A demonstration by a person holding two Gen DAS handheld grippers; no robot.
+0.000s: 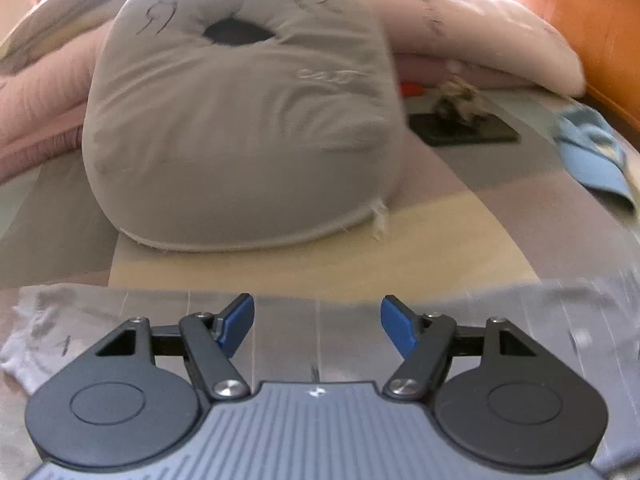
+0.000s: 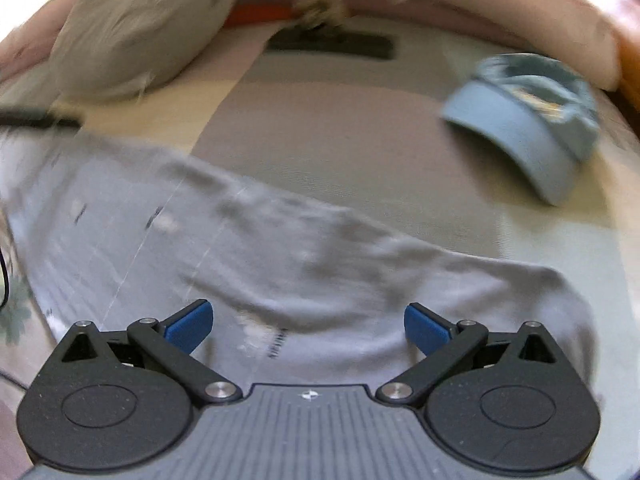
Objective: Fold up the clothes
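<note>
motion blur smears the grey garment (image 2: 280, 240) under gaping right gripper (image 2: 308, 326).

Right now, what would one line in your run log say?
left gripper: open, empty | right gripper: open, empty | grey garment: spread on bed, unfolded | blue cap: beside it

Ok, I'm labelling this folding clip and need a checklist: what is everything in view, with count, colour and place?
garment: one, light grey, spread flat nearest both cameras
cushion: one, grey with drawn marks, behind the garment
cap: one, light blue, right of the bed surface
dark flat object: one, black, behind the cushion's right side, a blurry tan thing on it
pink bedding: rolled along the back
bed cover: beige and grey panels, under everything
left hand-held gripper: one, black, blue pads, open
right hand-held gripper: one, same, open
</note>
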